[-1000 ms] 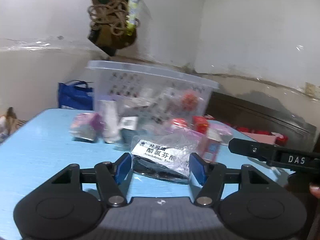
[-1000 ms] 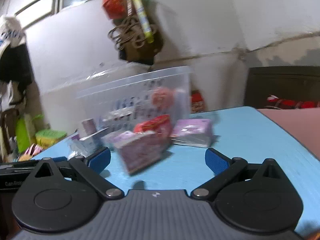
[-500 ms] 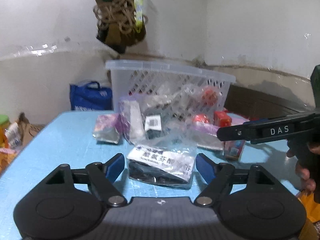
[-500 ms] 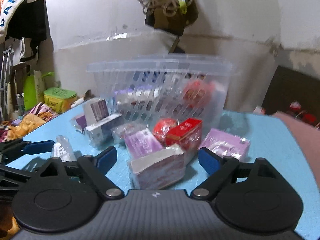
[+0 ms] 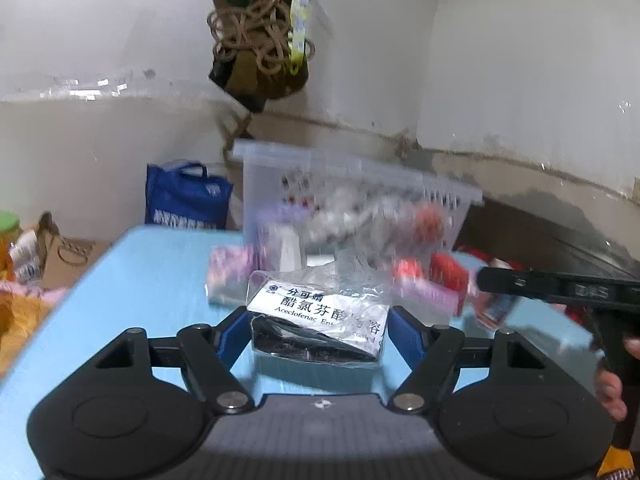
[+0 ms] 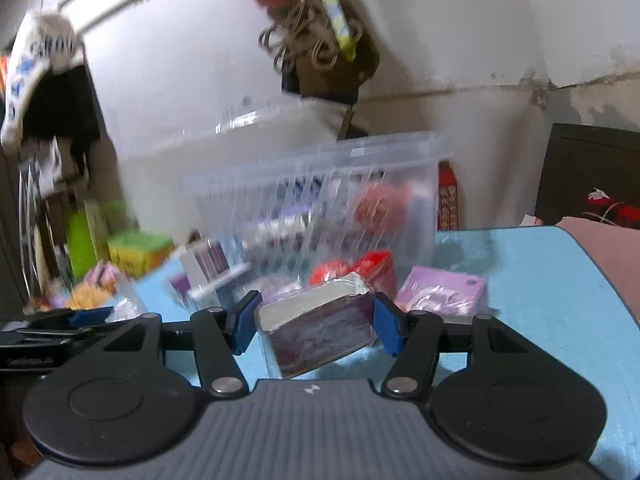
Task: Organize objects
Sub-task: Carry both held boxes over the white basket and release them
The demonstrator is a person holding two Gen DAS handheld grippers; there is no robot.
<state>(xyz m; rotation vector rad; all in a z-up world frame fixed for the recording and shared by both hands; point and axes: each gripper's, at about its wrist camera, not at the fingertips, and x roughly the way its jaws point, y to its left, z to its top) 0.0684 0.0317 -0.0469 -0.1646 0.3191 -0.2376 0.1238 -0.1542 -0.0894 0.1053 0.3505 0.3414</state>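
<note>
My left gripper (image 5: 320, 330) is shut on a clear plastic packet with a white medicine label (image 5: 320, 316), held above the blue table (image 5: 132, 280). My right gripper (image 6: 314, 324) is shut on a dark purple box wrapped in plastic (image 6: 320, 324), tilted and lifted a little. The right gripper also shows at the right of the left wrist view (image 5: 560, 288). A clear slotted basket (image 5: 352, 200) with several items stands behind; it also shows in the right wrist view (image 6: 320, 200). Red and purple packets (image 6: 440, 292) lie in front of it.
A blue bag (image 5: 184, 200) stands behind the table's far left. A rope bundle (image 5: 260, 40) hangs on the wall above the basket. Clutter and a green box (image 6: 136, 252) lie off the table's left. A dark headboard (image 6: 592, 176) is at the right.
Both grippers have closed: the left on the labelled packet, the right on the purple box, which is now tilted between the pads. Both views have shifted and blurred.
</note>
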